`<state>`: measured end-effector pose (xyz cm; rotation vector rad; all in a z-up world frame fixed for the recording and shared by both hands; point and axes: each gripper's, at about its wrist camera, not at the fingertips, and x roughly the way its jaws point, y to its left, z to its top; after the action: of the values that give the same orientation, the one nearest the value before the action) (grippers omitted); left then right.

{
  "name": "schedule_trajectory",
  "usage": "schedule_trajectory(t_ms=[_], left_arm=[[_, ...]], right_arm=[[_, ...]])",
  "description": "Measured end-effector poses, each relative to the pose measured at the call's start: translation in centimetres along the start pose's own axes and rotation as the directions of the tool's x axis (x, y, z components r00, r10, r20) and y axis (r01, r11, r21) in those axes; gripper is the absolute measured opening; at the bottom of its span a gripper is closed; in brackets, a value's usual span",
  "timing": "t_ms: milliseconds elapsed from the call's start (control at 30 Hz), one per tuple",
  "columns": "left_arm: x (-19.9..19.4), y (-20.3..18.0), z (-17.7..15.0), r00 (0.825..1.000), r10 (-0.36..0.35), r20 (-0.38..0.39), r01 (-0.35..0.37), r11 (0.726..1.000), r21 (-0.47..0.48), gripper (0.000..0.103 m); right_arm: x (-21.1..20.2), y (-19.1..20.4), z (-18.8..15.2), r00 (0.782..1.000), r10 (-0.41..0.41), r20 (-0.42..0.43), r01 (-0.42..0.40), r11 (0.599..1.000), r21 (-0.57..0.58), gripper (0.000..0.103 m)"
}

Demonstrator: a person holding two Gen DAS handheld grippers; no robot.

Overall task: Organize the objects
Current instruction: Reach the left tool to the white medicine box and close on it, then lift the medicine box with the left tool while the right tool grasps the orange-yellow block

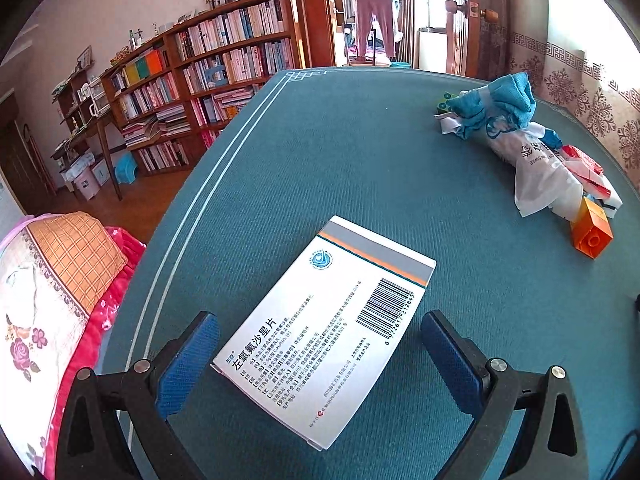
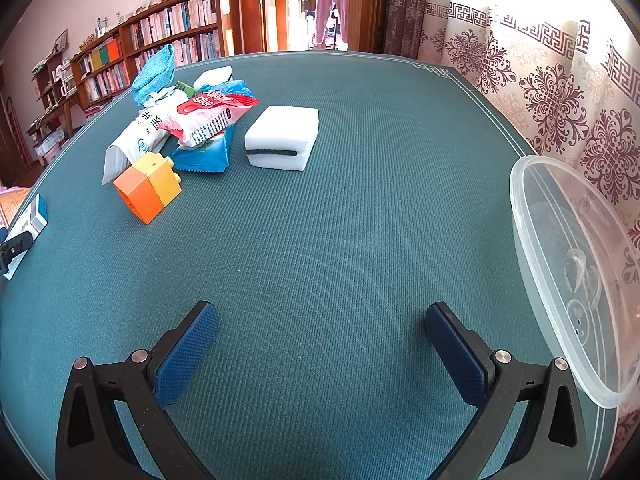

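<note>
A flat white cardboard medicine box (image 1: 324, 332) lies on the teal ribbed cloth surface (image 1: 320, 160), printed with Chinese text headed 左氧氟沙星片, a grey and orange stripe, a round blue logo and a barcode. The left hand-held gripper (image 1: 320, 360) is spread wide, its blue textured pads (image 1: 188, 364) either side of the box's near end, apparently clear of it and grasping nothing. Beyond the box, toward the far right, sits a heap: a blue knitted cloth (image 1: 500, 100), a white plastic pouch (image 1: 536, 168) with partly readable lettering, and an orange toy brick (image 1: 592, 236). In the right wrist view the brick (image 2: 148, 188) shows as orange joined to yellow, lying just before a red and white crinkled packet (image 2: 208, 118) and a blue wrapper (image 2: 204, 156); right of that heap rests a white sponge block (image 2: 282, 136) with a dark slit. The right hand-held gripper (image 2: 320, 356) also stands wide apart and empty above bare cloth, a clear round plastic container (image 2: 572, 280) to its right.
</note>
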<state>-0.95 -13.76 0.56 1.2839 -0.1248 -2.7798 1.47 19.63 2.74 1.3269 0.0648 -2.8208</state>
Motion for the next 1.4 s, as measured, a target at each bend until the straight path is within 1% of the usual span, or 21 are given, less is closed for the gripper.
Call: schedule_trajectory(t_ms=[33,133,200,267,300,433,533,733,800,900,1133,1167,1200,1267,1367,1400], left_arm=[[0.0,-0.1,0.0,1.000,-0.002,-0.002,0.002,1.000,0.001,0.099],[-0.3,-0.1,-0.1,1.000,-0.009,-0.006,0.009,1.000,-0.011,0.092],[-0.6,-0.3,-0.2,1.000,-0.007,-0.003,0.007,1.000,-0.010,0.083],[-0.6,-0.4,0.0,1.000,-0.007,-0.003,0.007,1.000,-0.008,0.077],[-0.8,-0.5,0.0,1.000,-0.006,-0.004,0.006,1.000,-0.008,0.076],[-0.9,-1.2,0.1,1.000,-0.012,-0.010,0.011,1.000,-0.011,0.074],[-1.3,-1.5,0.0,1.000,-0.028,-0.012,0.028,1.000,-0.008,0.074],[-1.8,-3.3,-0.2,0.997,-0.077,-0.029,0.077,0.997,0.000,0.074],[-1.7,-3.8,-0.1,0.998,-0.065,-0.026,0.065,0.998,0.016,0.076],[-1.6,-4.0,0.1,0.997,-0.075,-0.028,0.075,0.997,0.017,0.082],[-0.9,-4.6,0.7,0.996,-0.080,-0.032,0.080,0.997,0.016,0.082],[-0.9,-4.7,0.8,0.996,-0.081,-0.030,0.082,0.996,0.019,0.079],[-0.9,-4.9,0.9,0.996,-0.088,-0.027,0.088,0.996,0.022,0.072],[-1.1,-5.1,0.9,0.996,-0.091,-0.019,0.092,0.995,0.030,0.070],[-1.2,-5.4,0.7,0.995,-0.098,-0.012,0.099,0.995,0.032,0.070],[-1.3,-5.4,0.7,0.995,-0.099,-0.010,0.100,0.995,0.031,0.069]], right_arm=[[0.0,0.0,0.0,1.000,0.000,0.000,0.000,1.000,0.000,0.103],[0.0,0.0,0.0,1.000,0.000,0.000,0.000,1.000,0.000,0.103],[0.0,0.0,0.0,1.000,0.000,0.000,0.000,1.000,0.000,0.103],[0.0,0.0,0.0,1.000,0.000,0.000,0.000,1.000,0.000,0.103],[0.0,0.0,0.0,1.000,0.000,0.000,0.000,1.000,0.000,0.103],[0.0,0.0,0.0,1.000,0.000,0.000,0.000,1.000,0.000,0.103],[0.0,0.0,0.0,1.000,0.000,0.000,0.000,1.000,0.000,0.103],[0.0,0.0,0.0,1.000,0.000,0.000,0.000,1.000,0.000,0.103],[0.0,0.0,0.0,1.000,0.000,0.000,0.000,1.000,0.000,0.103],[0.0,0.0,0.0,1.000,0.000,0.000,0.000,1.000,0.000,0.103],[0.0,-0.1,0.0,1.000,-0.001,0.001,0.001,1.000,0.000,0.103],[0.0,-0.1,0.0,1.000,0.000,0.001,0.000,1.000,0.000,0.103],[0.0,-0.1,0.0,1.000,0.002,0.000,-0.002,1.000,0.000,0.103],[-0.3,0.3,0.1,1.000,0.028,0.001,-0.028,1.000,-0.003,0.103],[-0.5,0.4,0.7,0.991,0.135,0.005,-0.135,0.991,0.025,0.103],[-0.6,0.7,1.0,0.985,0.170,0.004,-0.170,0.985,0.033,0.100]])
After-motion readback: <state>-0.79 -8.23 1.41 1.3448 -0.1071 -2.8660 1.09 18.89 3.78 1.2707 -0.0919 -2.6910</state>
